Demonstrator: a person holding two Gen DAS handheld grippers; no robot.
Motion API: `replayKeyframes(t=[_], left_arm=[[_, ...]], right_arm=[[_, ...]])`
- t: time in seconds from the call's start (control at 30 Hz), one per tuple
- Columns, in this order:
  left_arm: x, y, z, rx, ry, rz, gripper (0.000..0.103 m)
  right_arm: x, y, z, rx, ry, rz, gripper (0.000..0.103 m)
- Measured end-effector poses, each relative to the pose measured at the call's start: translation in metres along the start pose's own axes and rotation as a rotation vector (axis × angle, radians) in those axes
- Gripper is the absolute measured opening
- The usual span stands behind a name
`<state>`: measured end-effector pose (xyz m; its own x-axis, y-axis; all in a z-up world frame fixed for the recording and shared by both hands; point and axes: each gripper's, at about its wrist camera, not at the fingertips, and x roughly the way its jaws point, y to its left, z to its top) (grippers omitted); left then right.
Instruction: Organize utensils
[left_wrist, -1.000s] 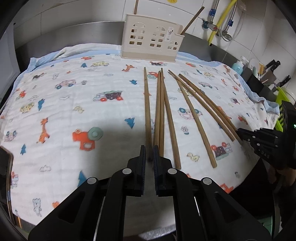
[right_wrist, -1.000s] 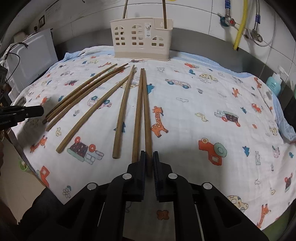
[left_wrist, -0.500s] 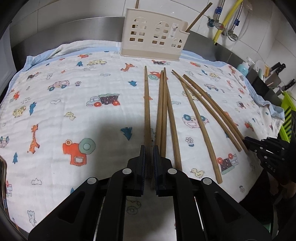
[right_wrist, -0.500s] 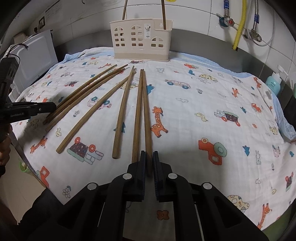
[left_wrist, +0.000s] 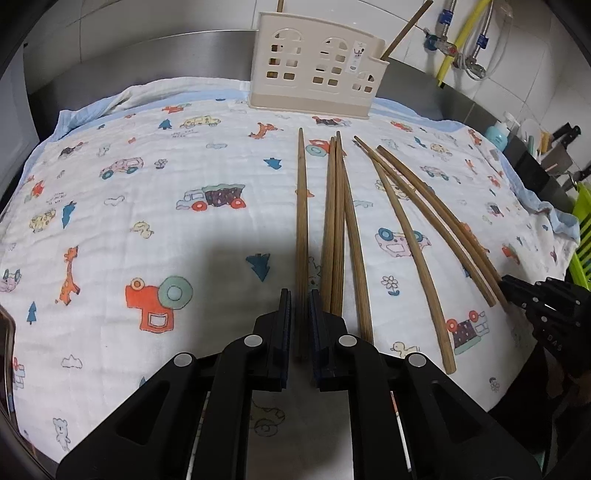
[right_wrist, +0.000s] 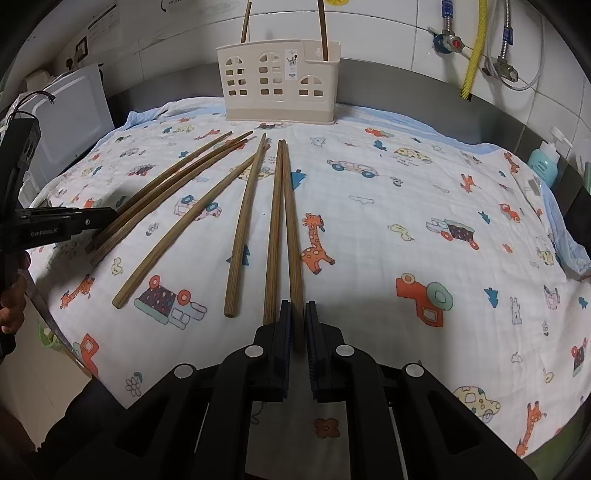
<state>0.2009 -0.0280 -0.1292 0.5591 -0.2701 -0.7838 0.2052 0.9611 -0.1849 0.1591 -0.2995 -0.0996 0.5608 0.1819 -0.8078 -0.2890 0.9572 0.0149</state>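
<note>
Chopsticks (left_wrist: 334, 229) lie on a white cloth (left_wrist: 147, 221) printed with cartoon cars, giraffes and little trees, spread over a steel surface (left_wrist: 155, 62). They are long brown wooden sticks, round in section and tapering toward their far tips, seven in all; their thick ends face the cameras and their tips point toward a beige plastic cutlery holder (left_wrist: 317, 61) with arched cut-out windows, standing at the far edge of the cloth by the tiled wall. Two more chopsticks stand upright in that holder.

In the left wrist view the left tongs (left_wrist: 298, 295) are nearly together, with the thick end of the leftmost chopstick (left_wrist: 302, 221) running into the narrow gap between their pads; whether the pads press on it cannot be told. That stick lies alone, just beside a bundle of three touching ones, and three more fan out to the right.

In the right wrist view the right tongs (right_wrist: 297, 306) are also almost together around the near end of one chopstick (right_wrist: 291, 229) of a close pair; whether they clamp it cannot be told
</note>
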Motion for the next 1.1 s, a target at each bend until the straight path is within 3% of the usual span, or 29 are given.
replayKeyframes(t=[0.37,0.63,0.87,1.1], left_arm=[[0.003,-0.012,0.000,0.067,-0.018,0.069,0.006],[-0.013,-0.008,0.005,0.061,-0.047,0.047,0.006],[-0.042,-0.007,0.018,0.056,-0.119,0.032,0.006],[-0.069,-0.007,0.037,0.078,-0.208,0.025,0.006]], right_arm=[[0.001,-0.001,-0.001,0.012,-0.019,-0.001,0.008],[-0.004,-0.001,-0.002,0.017,-0.032,-0.001,0.007],[-0.035,-0.002,0.014,0.013,-0.107,-0.008,0.007],[-0.074,-0.003,0.053,-0.007,-0.217,-0.001,0.007]])
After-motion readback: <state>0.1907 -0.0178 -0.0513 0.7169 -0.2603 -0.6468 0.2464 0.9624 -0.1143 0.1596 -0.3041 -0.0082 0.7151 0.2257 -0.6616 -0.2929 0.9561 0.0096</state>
